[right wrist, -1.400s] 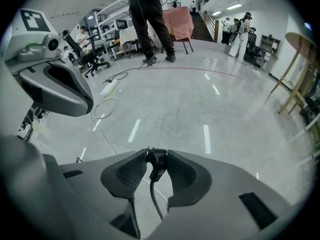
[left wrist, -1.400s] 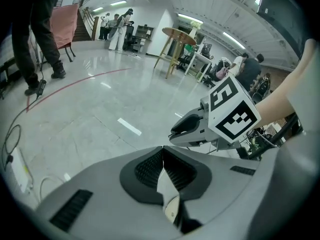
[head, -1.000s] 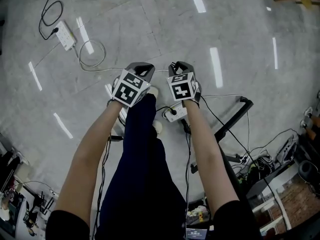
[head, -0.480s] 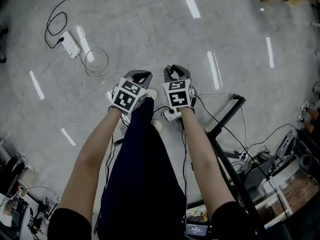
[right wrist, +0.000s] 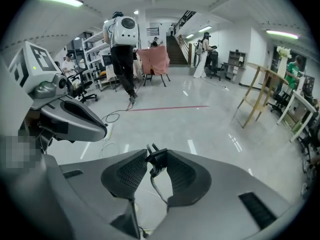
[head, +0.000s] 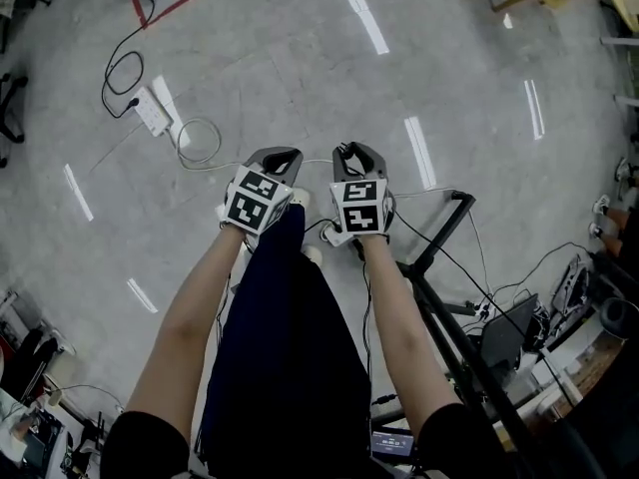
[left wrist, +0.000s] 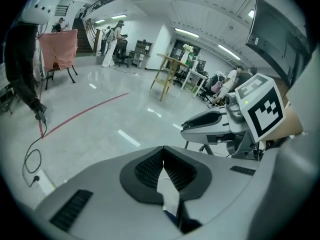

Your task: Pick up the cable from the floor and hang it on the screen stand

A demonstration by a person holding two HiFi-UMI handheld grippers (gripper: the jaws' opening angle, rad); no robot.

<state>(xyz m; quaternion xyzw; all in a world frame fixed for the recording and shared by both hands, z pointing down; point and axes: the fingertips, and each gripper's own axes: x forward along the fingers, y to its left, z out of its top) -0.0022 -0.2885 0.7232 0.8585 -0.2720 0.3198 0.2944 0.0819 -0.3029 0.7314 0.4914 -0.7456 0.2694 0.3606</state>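
My right gripper (head: 356,151) is shut on the black plug (right wrist: 157,159) of the cable, and a thin loop of cable (right wrist: 156,186) hangs below the pads. In the right gripper view the plug's prongs stick up between the fingertips of the right gripper (right wrist: 156,156). Beside it, my left gripper (head: 280,154) is held at the same height; its pads meet at the tips with nothing pinched in the left gripper (left wrist: 162,151). The black screen stand (head: 445,230) stands on the floor to the right, and its dark screen (left wrist: 276,34) shows in the left gripper view.
A white power strip (head: 151,111) and a white cable coil (head: 200,144) lie on the grey floor at the upper left. Another white strip (head: 339,231) lies by the person's feet. Cables and gear (head: 519,317) crowd the right side. People and a wooden trestle (right wrist: 257,91) stand farther off.
Both grippers have risen together above the floor, the right one still holding the plug. The floor items look smaller and farther away.
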